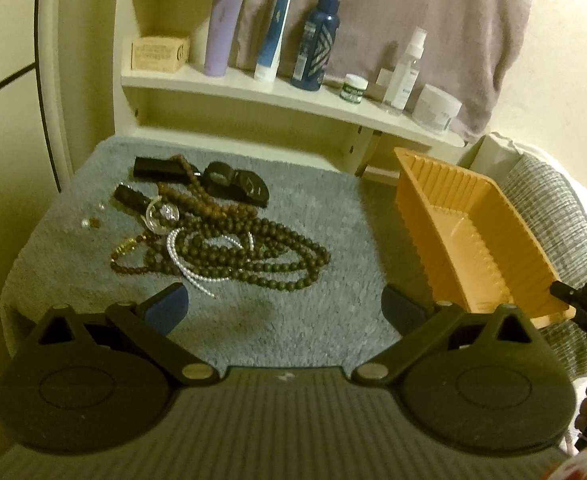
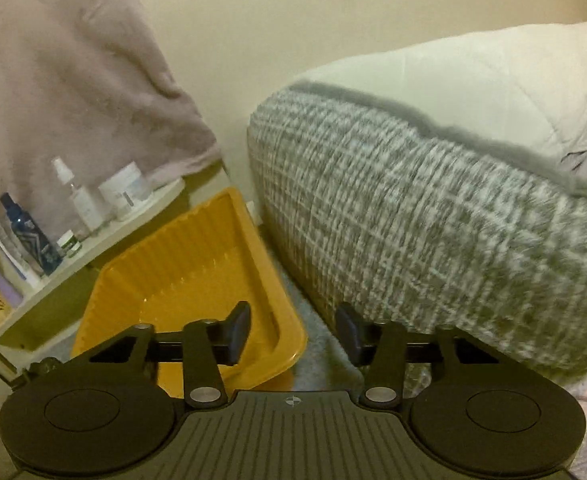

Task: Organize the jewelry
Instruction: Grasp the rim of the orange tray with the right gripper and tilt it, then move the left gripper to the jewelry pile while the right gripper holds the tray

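Note:
In the left wrist view a tangle of jewelry lies on a grey-blue mat (image 1: 285, 320): dark bead necklaces (image 1: 261, 252), a brown bead strand (image 1: 201, 196), a white pearl strand (image 1: 185, 264), a clear round pendant (image 1: 161, 214), and black watches (image 1: 233, 184). An empty orange tray (image 1: 473, 240) stands to their right; it also shows in the right wrist view (image 2: 181, 280). My left gripper (image 1: 285, 308) is open and empty, just short of the necklaces. My right gripper (image 2: 293, 332) is open and empty over the tray's near corner.
A cream shelf (image 1: 253, 88) with bottles, tubes and jars stands behind the mat. A grey woven cushion (image 2: 433, 220) and a white pillow (image 2: 473, 80) lie right of the tray. A mauve towel (image 1: 393, 12) hangs on the wall.

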